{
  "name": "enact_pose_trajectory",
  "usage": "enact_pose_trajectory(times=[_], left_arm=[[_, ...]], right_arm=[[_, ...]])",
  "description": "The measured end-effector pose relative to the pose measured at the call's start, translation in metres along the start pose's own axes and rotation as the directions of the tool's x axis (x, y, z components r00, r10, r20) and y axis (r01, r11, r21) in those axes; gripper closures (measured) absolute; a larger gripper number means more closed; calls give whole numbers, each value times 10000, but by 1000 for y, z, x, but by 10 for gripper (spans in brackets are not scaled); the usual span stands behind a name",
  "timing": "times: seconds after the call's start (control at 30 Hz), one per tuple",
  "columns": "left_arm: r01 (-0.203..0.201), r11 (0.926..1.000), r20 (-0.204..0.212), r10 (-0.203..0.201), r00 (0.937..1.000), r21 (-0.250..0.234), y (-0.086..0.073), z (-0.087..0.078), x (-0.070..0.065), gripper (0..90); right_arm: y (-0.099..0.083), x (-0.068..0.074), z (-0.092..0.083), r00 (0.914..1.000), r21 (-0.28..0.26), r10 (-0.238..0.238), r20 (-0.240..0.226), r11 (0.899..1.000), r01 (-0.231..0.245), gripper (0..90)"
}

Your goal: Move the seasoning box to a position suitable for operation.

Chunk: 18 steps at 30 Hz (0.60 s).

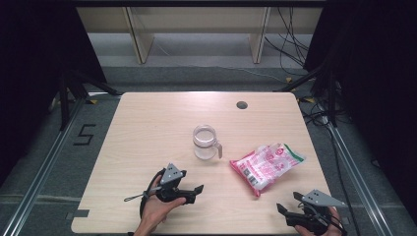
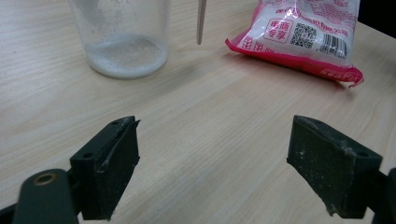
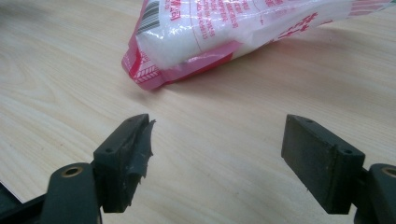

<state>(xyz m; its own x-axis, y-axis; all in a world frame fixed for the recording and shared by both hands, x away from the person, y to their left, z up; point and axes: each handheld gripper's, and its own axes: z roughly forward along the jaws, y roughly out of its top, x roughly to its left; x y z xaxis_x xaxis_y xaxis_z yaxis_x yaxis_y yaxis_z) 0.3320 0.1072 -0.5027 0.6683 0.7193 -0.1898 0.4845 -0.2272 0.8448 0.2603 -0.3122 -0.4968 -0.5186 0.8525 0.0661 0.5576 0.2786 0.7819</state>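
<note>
From the high view, a light wooden table [image 1: 147,128] carries a clear glass jar [image 1: 205,142] near its middle, with a small handle sticking out on its right side. To the right of the jar, well apart from it, lies a pink-and-white plastic bag [image 1: 265,166], tilted so one end points toward the near edge. The left gripper [image 1: 195,191] sits low near the front edge, held in a hand [image 1: 158,205], its jaws spread wide with nothing between them and pointing toward the right. The right gripper [image 1: 287,203] is at the near right corner, also held in a hand [image 1: 314,227]; its jaws stand wide apart and empty, aimed leftward, with the bag just beyond them.

In the left gripper view, the two black jaws rise from the bottom with bare tabletop between them – wide open, gripping nothing. Ahead at the upper left stands the jar [image 2: 122,37], a thin layer of white grains in its base, and its handle [image 2: 201,21] hangs just to the right. The bag [image 2: 308,35] lies at the upper right, showing a barcode and printed code.

In the right gripper view, the jaws are likewise wide, with only wood between them – the bag [image 3: 224,32] lies close ahead, its sealed red end nearest the left jaw but not touching it
</note>
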Motion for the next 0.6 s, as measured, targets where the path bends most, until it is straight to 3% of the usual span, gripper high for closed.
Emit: enact_pose_trajectory(times=[0.23, 0.27, 0.33, 0.53, 0.6], left_arm=[[-63, 9996, -97, 60, 9999, -284, 2, 2, 0, 221], [-301, 9994, -211, 297, 9993, -195, 3, 3, 2, 235], [-367, 9991, -222, 361, 9991, -233, 6, 6, 4, 266], [-274, 9980, -216, 262, 9994, -566, 11, 14, 3, 329], [-494, 9976, -297, 480, 9984, -475, 14, 18, 2, 353]], right_arm=[[0, 0, 0, 9999, 37, 89, -76, 10000, -89, 246], [0, 0, 0, 10000, -32, 75, 32, 10000, -75, 241], [0, 0, 0, 10000, -20, 95, -15, 10000, -95, 239], [0, 0, 2, 10000, -114, -5, -97, 9999, 4, 237], [0, -1, 2, 9999, -84, -35, -100, 10000, 34, 237]])
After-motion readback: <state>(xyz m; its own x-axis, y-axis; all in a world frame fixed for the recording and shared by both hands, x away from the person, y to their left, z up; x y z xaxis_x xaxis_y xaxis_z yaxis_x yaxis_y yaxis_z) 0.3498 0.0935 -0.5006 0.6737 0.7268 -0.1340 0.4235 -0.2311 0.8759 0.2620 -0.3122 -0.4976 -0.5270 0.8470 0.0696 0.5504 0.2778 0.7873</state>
